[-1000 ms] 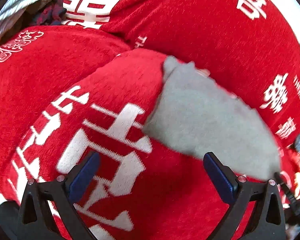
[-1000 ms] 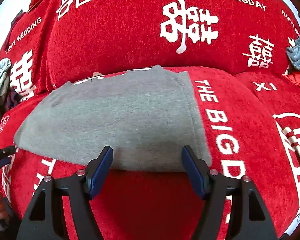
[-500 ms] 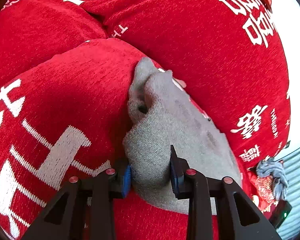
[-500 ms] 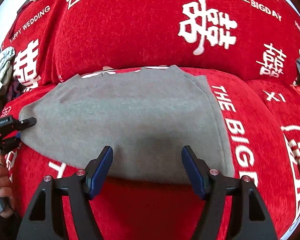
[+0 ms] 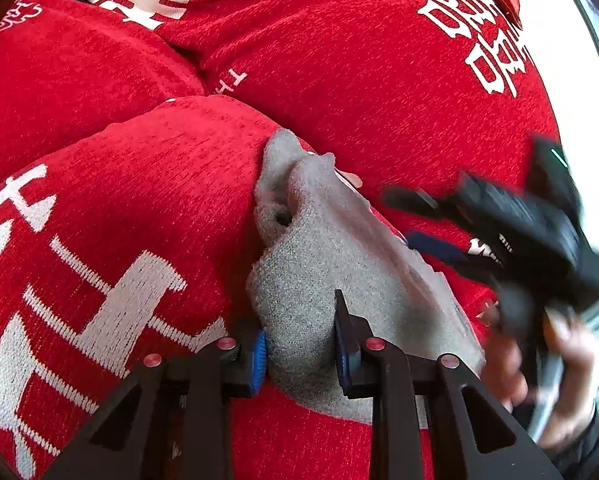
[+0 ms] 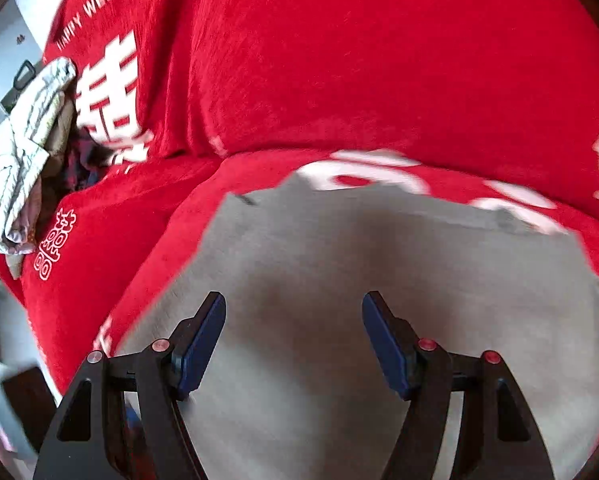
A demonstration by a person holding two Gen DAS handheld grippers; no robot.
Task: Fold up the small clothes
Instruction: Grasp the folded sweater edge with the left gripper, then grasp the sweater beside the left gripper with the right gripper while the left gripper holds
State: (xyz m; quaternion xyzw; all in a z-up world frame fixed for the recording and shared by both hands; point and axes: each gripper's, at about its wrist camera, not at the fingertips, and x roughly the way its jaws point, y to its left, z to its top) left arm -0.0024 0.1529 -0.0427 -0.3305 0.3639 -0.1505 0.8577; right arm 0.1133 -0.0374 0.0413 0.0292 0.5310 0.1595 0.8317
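**Grey garment on red sofa: left gripper clamped, right gripper spread**

Item 1. Grey garment. Small knit piece, plain grey. Lies on the seat cushion of the sofa, close to the crease where the seat meets the backrest. In the left wrist view its near edge is bunched and lifted into a ridge, with a rumpled fold at the far end. In the right wrist view it spreads flat and wide across the cushion, its far edge blurred.

Item 2. Left gripper. Black frame, blue pads. Fingers drawn in tight on the near edge of the grey garment; cloth fills the gap between the pads and bulges above them.

Item 3. Right gripper. Same make. Jaws stand wide apart, nothing between the pads; it hovers low over the flat part of the garment, casting a soft shadow on it. Whether the fingertips touch the cloth cannot be told. In the left wrist view it appears blurred at the right, above the far side of the garment, with the person's right hand on its handle.

Item 4. Red sofa cover. Chenille-like red fabric with white characters and lettering; "HAPPY WEDDING" is partly readable in the right wrist view.

Item 5. Pile of other clothes. Pale striped and dark pieces heaped at the sofa's left end, well apart from the grey garment.
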